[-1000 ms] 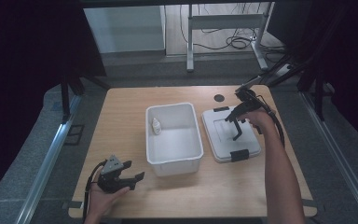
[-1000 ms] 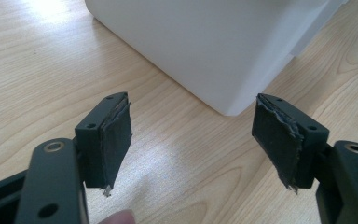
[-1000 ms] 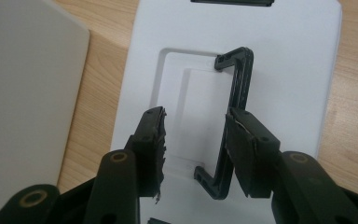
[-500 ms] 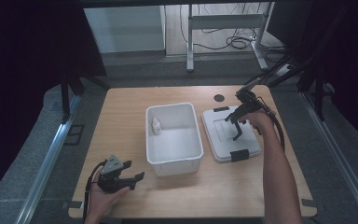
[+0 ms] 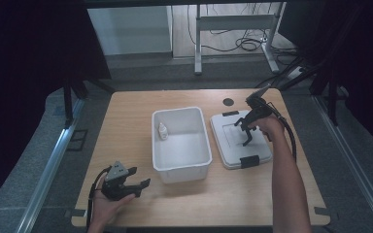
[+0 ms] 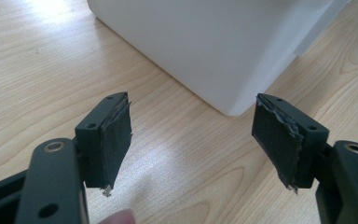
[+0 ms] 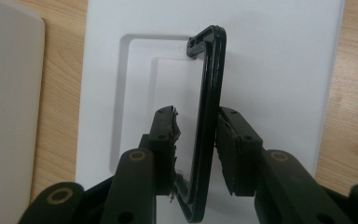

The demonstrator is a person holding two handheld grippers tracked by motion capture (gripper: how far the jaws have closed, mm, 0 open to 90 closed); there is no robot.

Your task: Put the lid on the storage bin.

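A white lid lies flat on the wooden counter, just right of an open white bin, and everything here sits in relation to that bin. In the right gripper view the lid's thin black handle stands raised on edge above the lid's recessed middle. The right gripper hangs over the lid, pointing down, its fingers straddling the handle; they have just been closing, and now stand narrow, the right-hand pad touching or almost touching the handle while the left-hand pad is still a little clear of it, so no firm pinch shows yet. Black latches sit at the lid's near and far edges. Inside the bin, against its left wall, stands a small white bottle. The left gripper rests in the person's hand on the counter off the bin's near-left corner, its fingers spread wide with nothing between them, aimed at the bin's corner, close to it but apart. A dark round mark lies on the counter beyond the bin, to its right.
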